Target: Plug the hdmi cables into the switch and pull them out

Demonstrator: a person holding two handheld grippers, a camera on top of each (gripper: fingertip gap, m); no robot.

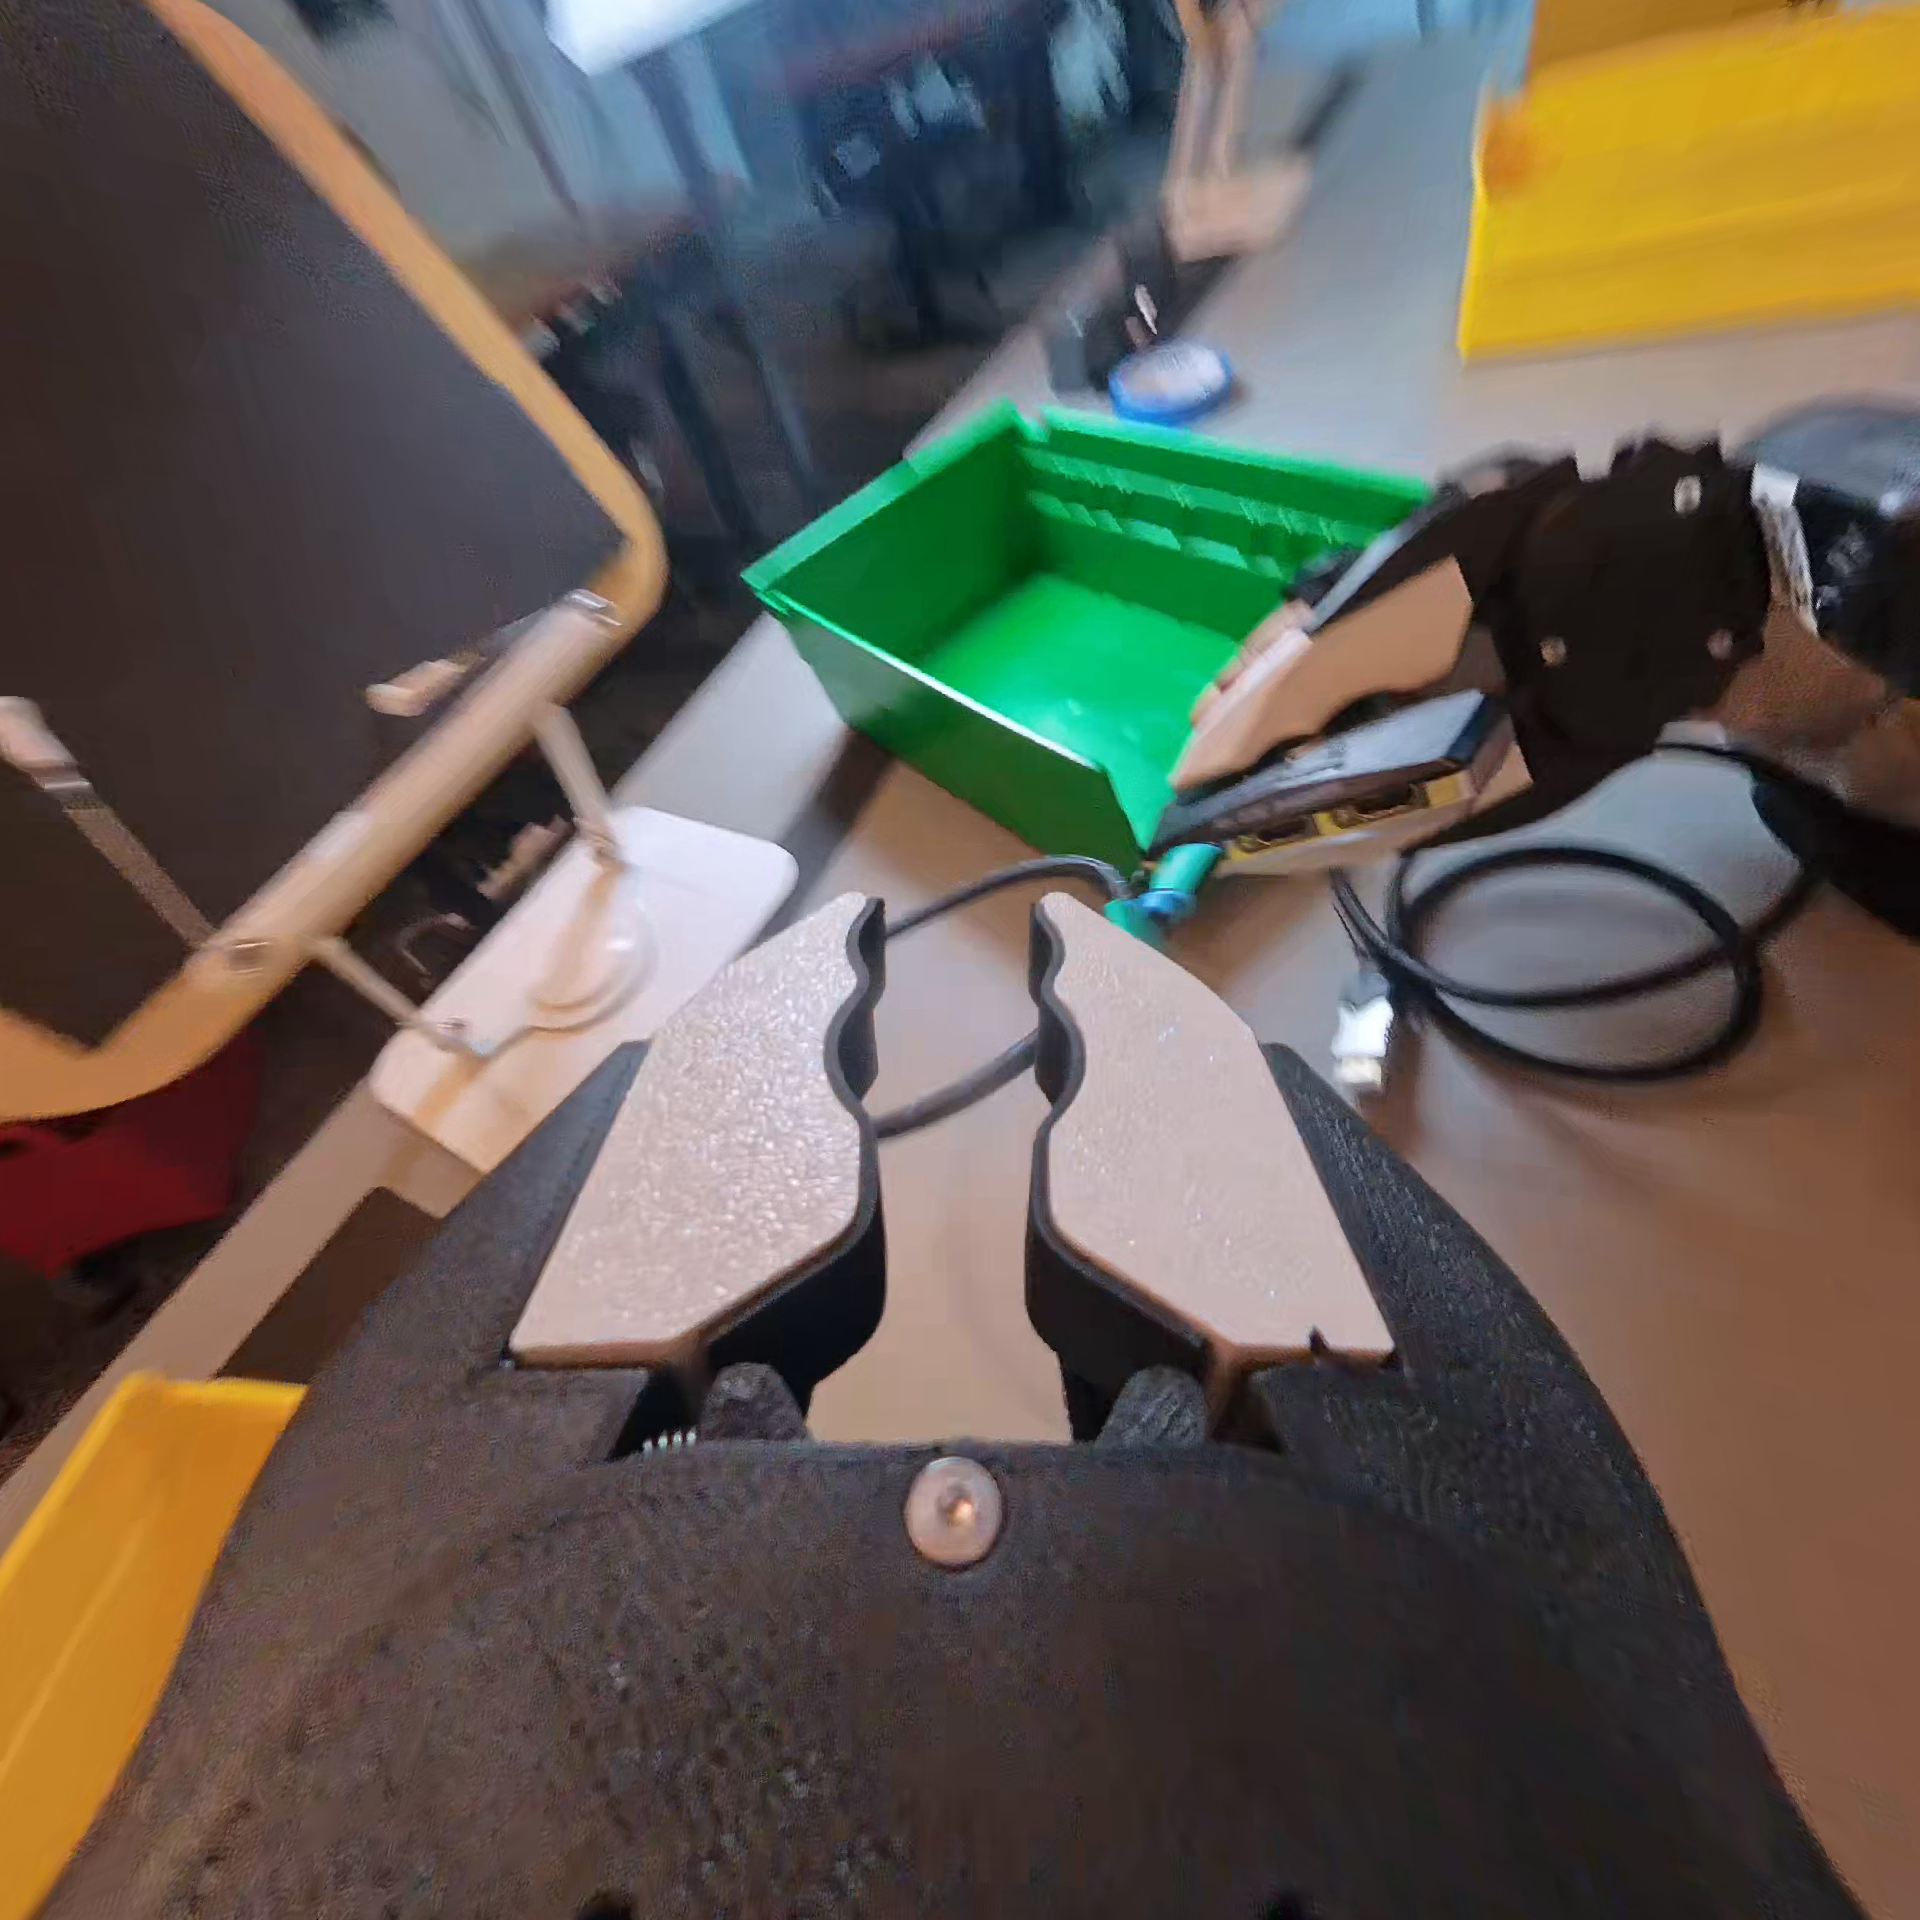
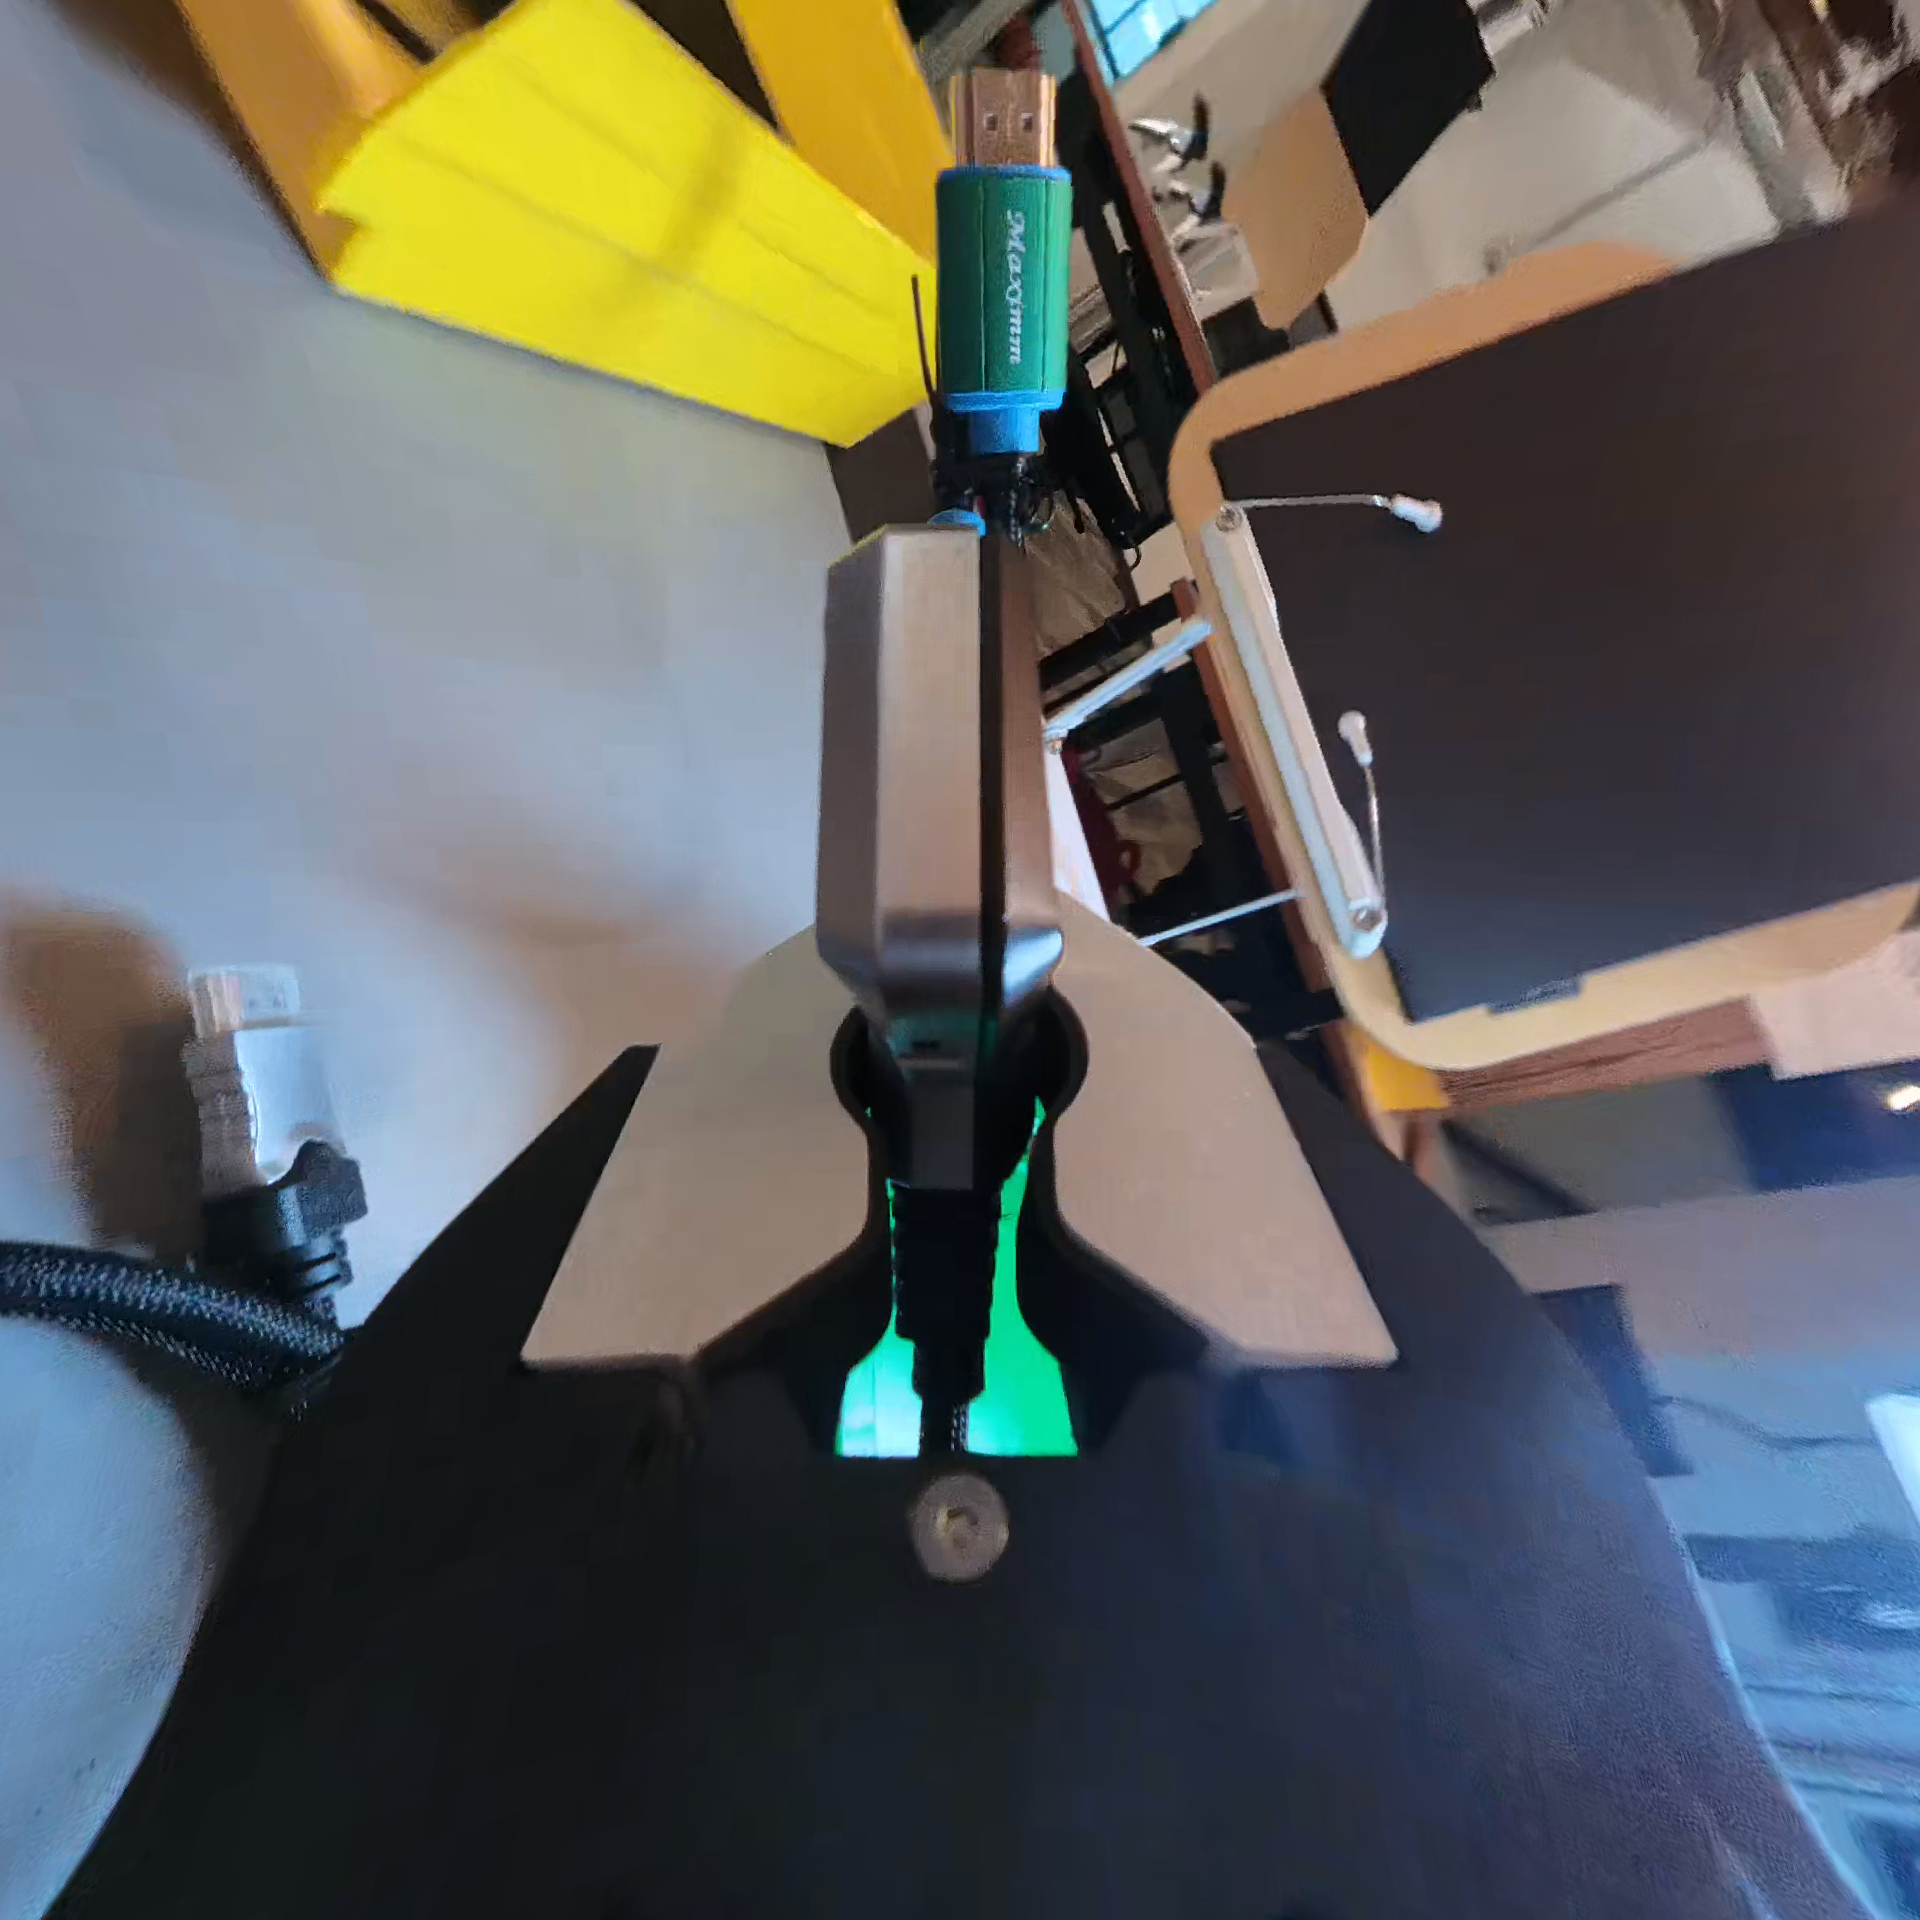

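My right gripper (image 2: 951, 1039) is shut on the HDMI switch (image 2: 914, 748), a flat silver and black box seen edge-on. It shows in the left wrist view (image 1: 1216, 821) at the right, holding the switch (image 1: 1340, 800) just above the table with two empty ports facing me. A green and blue HDMI plug (image 1: 1164, 883) lies right by the switch's corner; its gold connector (image 2: 1003, 114) is bare and points away. My left gripper (image 1: 956, 935) is open and empty, above that plug's black cable (image 1: 966, 1081). A silver HDMI plug (image 1: 1361, 1018) lies on the table on a coiled black cable (image 1: 1558, 966).
An empty green bin (image 1: 1039, 623) stands behind the switch. Yellow bins sit at the far right (image 1: 1683, 187) and near left (image 1: 94, 1538). A dark panel with a wooden rim (image 1: 260, 468) and a white stand base (image 1: 582, 987) are at the left table edge. The tips of one gripper are about 15 cm away from the tips of the other. My left tips are about 20 cm from the silver HDMI plug (image 1: 1361, 1018), my right tips only 10 cm. It turns up in the right wrist view (image 2: 295, 1102) as well.
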